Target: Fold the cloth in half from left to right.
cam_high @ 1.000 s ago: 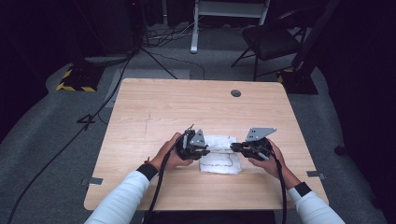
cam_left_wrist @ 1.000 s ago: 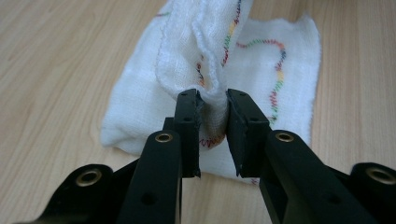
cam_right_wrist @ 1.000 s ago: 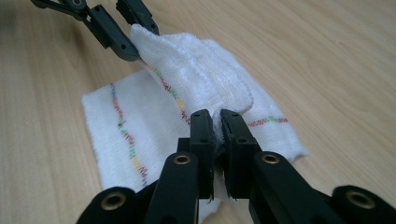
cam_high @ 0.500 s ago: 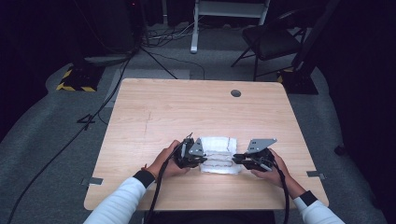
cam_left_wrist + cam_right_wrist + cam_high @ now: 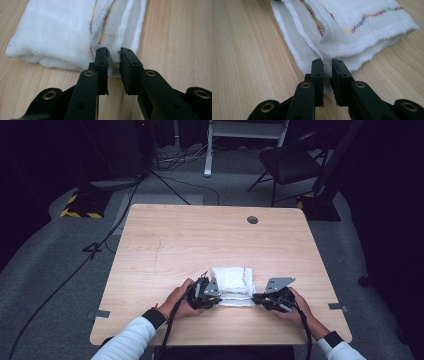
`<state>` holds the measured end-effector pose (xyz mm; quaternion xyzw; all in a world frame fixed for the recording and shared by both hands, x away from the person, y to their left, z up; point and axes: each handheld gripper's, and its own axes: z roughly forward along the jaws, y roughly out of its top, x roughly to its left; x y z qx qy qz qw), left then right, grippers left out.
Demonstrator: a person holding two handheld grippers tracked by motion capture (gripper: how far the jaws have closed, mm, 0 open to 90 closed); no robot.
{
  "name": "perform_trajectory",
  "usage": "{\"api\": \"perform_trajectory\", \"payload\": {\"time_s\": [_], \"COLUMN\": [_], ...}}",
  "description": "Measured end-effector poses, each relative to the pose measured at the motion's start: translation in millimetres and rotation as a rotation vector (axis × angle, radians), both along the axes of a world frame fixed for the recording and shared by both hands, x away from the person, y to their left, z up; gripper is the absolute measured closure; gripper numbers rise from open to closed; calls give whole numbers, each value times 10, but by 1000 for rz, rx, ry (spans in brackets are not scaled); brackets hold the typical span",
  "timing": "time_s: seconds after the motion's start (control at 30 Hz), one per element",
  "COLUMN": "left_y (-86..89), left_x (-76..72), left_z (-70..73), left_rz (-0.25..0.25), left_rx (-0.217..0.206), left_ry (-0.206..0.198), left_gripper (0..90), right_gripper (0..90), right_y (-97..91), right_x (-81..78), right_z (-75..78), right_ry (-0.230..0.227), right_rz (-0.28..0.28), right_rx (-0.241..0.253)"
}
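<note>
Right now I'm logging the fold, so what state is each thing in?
White cloth: folded in layers, lying flat on the table.
Left claw: nearly shut, pinching a cloth edge.
Right claw: nearly shut, cloth edge between its jaws.
Chair: upright, unoccupied, beyond the table.

The folded cloth (image 5: 233, 285) is white gauze with zigzag stitching in red, yellow, green and blue near its edges. Beneath the cloth, the table (image 5: 175, 245) is pale wood grain. Both grippers are black.
</note>
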<state>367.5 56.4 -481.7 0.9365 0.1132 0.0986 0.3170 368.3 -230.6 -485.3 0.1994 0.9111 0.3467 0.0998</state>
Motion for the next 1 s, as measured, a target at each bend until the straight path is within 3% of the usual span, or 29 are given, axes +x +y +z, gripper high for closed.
{"api": "perform_trajectory", "payload": {"time_s": [0.13, 0.3, 0.43, 0.57, 0.63, 0.7, 0.77, 1.0], "left_y": [-18, 41, 32, 15, 11, 11, 12, 54], "left_x": [27, 187, 316, 486, 568, 647, 709, 883], "left_z": [-13, -52, -49, -50, -51, -49, -55, -53], "left_rz": [-3, -26, -11, 6, 9, 21, 27, 86], "left_rx": [4, -51, -38, -40, -41, -46, -44, -67], "left_ry": [-6, 27, 10, 12, 6, 25, 8, 46], "left_gripper": [765, 766, 766, 766, 767, 766, 767, 757], "right_gripper": [797, 797, 798, 798, 799, 799, 799, 794], "right_y": [2, 35, 36, 54, 62, 71, 81, 112], "right_x": [26, 73, 168, 283, 357, 425, 491, 669], "right_z": [-14, -32, -49, -44, -40, -39, -39, -31], "right_ry": [-1, -44, -51, -74, -61, -68, -69, -41], "right_rz": [-9, -46, -79, -109, -125, -143, -152, -159], "right_rx": [7, 2, 16, -4, -3, -9, -10, -4]}}
